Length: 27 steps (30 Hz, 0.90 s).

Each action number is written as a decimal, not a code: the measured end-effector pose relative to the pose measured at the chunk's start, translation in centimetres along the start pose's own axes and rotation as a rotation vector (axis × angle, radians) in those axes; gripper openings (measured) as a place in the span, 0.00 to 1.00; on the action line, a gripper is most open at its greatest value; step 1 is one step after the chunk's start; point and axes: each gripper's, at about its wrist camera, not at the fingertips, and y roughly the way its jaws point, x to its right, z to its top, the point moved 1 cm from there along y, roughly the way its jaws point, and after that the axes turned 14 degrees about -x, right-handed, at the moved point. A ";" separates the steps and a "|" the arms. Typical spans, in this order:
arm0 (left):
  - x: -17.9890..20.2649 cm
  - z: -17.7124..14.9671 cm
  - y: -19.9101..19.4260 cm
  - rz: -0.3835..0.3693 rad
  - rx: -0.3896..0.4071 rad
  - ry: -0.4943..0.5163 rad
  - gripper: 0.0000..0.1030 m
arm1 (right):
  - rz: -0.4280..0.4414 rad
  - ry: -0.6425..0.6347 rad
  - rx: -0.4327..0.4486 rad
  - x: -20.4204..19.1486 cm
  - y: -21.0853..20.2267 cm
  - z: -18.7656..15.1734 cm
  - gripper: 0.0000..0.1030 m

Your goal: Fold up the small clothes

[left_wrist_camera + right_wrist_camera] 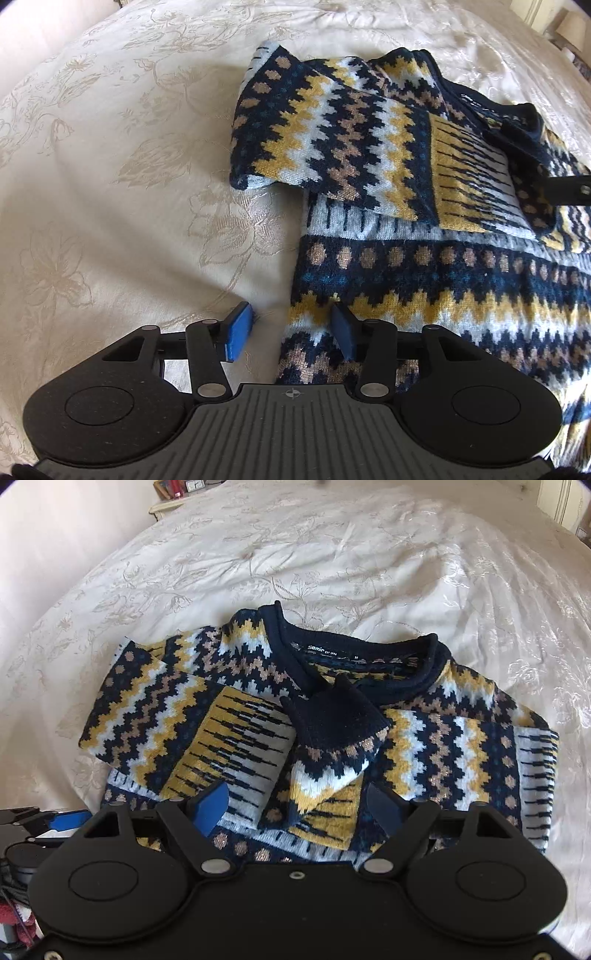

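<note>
No containers here, just a knit sweater (332,720) lying on a bed (332,554) with a cream floral-embossed cover. The sweater's a chunky wool-looking thing, with navy, mustard, white and tan zigzag bands and dot rows — both sleeves folded in across the chest, and the navy cuff sits in the middle of the right wrist view, just below the collar.

The left gripper (291,328) is at the bottom of its frame, jaws partly apart and straddling the sweater's left edge: one blue pad over bare bedcover, the other over the knit, nothing pinched.

The right gripper (299,805) hangs over the lower middle of the sweater, jaws wide — the folded sleeves lie beyond and between them, not gripped.
</note>
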 end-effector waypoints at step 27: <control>-0.1 -0.3 0.2 0.005 0.018 0.005 0.48 | 0.143 0.422 0.025 13.3 1.2 -3.2 0.71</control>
